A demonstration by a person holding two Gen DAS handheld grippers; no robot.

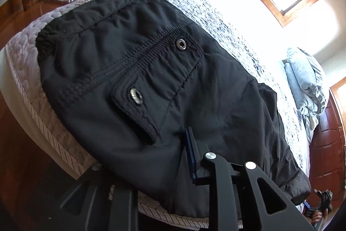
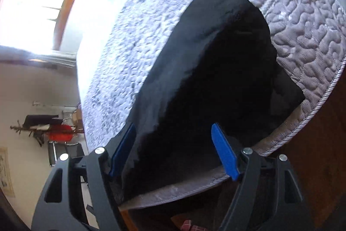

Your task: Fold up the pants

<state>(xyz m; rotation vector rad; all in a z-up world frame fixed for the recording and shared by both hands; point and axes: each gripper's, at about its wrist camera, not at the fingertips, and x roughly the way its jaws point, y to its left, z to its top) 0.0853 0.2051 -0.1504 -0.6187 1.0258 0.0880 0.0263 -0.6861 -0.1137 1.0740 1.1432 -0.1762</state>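
Quilted grey mattress [image 1: 19, 70] carries your one pair of black fabric pants [image 1: 134, 70], two metal eyelets showing, lying along its near edge. Your left gripper [image 1: 188, 157]: cannot tell whether pinching. Your right gripper [image 2: 173, 144] spread, pants between fingers, unpinched.

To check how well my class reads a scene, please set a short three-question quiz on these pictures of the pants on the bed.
1. True or false: the black pants lie on a wooden table.
2. The right tongs are: A) standing wide apart, B) clamped on a pillow, C) out of view.
3. How many metal eyelets show on the pants in the left wrist view?
Key: 1 false, they lie on the quilted mattress; 2 A; 3 two.
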